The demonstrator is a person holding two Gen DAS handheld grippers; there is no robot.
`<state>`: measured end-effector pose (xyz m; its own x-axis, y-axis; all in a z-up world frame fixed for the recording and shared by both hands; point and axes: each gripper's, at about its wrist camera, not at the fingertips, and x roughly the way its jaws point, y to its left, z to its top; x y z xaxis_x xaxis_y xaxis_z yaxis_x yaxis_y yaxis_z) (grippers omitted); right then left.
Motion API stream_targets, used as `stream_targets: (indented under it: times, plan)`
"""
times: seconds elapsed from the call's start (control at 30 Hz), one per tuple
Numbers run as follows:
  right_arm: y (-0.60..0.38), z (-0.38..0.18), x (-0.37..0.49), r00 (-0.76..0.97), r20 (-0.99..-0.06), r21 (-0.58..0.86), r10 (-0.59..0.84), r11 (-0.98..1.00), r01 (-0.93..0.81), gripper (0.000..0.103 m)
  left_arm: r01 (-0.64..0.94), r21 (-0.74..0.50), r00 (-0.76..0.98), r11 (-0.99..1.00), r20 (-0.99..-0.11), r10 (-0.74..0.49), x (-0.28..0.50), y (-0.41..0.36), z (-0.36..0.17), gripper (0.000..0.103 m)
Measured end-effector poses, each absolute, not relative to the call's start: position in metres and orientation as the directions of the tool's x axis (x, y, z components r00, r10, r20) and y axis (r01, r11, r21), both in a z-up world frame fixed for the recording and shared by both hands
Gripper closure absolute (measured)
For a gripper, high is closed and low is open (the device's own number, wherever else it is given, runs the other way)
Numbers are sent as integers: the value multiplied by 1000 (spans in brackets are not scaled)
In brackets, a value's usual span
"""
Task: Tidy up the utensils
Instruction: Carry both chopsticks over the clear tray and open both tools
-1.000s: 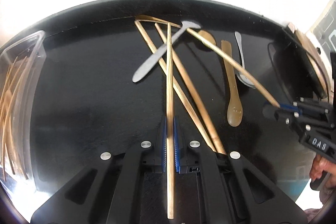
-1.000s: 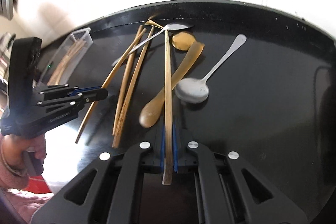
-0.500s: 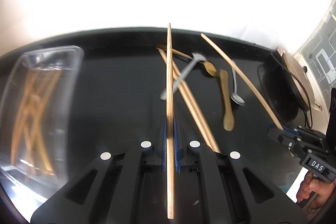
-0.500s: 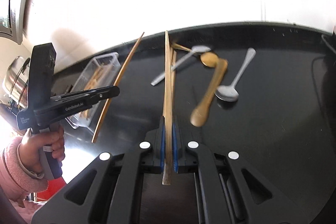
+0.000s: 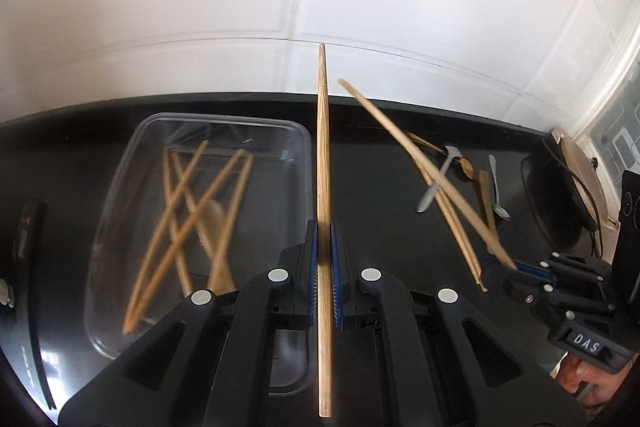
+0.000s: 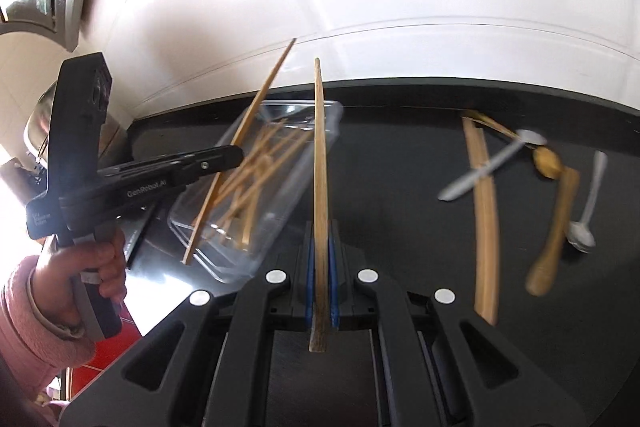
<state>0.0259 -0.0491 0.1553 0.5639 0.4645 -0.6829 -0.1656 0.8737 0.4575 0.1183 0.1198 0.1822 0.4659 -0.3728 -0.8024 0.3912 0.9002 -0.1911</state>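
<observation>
Both chopsticks have risen off the pile and swung toward the clear container [image 5: 120, 211].
The left claw [image 5: 324, 259] is clamped on one chopstick [image 5: 323, 147], the right claw [image 6: 320, 267] on another chopstick [image 6: 320, 147]; remaining utensils [image 6: 520, 187] lie on the black surface [image 6: 400, 167].

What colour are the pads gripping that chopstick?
Blue: the pads pinching the chopstick show best in the left wrist view.
</observation>
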Motion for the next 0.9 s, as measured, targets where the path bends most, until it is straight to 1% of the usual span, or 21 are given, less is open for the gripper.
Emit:
stream_targets:
  times: [0.1,0.17,0.33,0.5,0.6,0.63,0.67,0.7,0.73,0.77,0.8,0.83,0.9]
  plan:
    - [-28,149,33,533,-687,490,494,856,-162,96,374,-220,442,901,-812,-382,127,145,176,98]
    - [-19,144,34,525,-694,496,493,855,-148,96,349,-245,422,905,-821,-385,134,163,170,98]
    - [-6,140,40,544,-687,518,481,850,-96,96,327,-260,400,909,-833,-382,148,194,160,98]
    - [11,137,47,557,-682,526,474,847,-77,96,349,-240,394,906,-839,-375,161,202,159,98]
    - [28,137,62,546,-688,523,478,848,-82,96,357,-251,384,900,-839,-386,174,204,162,98]
    - [38,136,71,531,-703,505,473,858,-95,96,356,-249,386,901,-839,-384,177,204,164,92]
    - [49,134,78,515,-724,475,459,873,-111,96,342,-238,390,909,-844,-368,183,205,167,81]
    - [63,131,86,485,-764,417,426,899,-133,94,322,-230,399,918,-847,-352,188,207,171,30]
    - [73,130,89,470,-793,365,388,920,-144,82,306,-220,414,926,-845,-337,190,208,174,9]
    - [81,130,87,475,-814,296,335,942,-157,43,293,-218,451,931,-827,-336,191,212,182,6]
    - [85,134,79,511,-807,243,295,955,-169,21,288,-214,471,933,-817,-333,191,214,187,6]
    - [84,137,70,551,-790,207,269,963,-174,6,288,-205,485,936,-811,-327,191,215,191,6]
    - [74,139,56,588,-779,145,217,975,-167,6,285,-167,511,944,-807,-297,188,216,196,6]
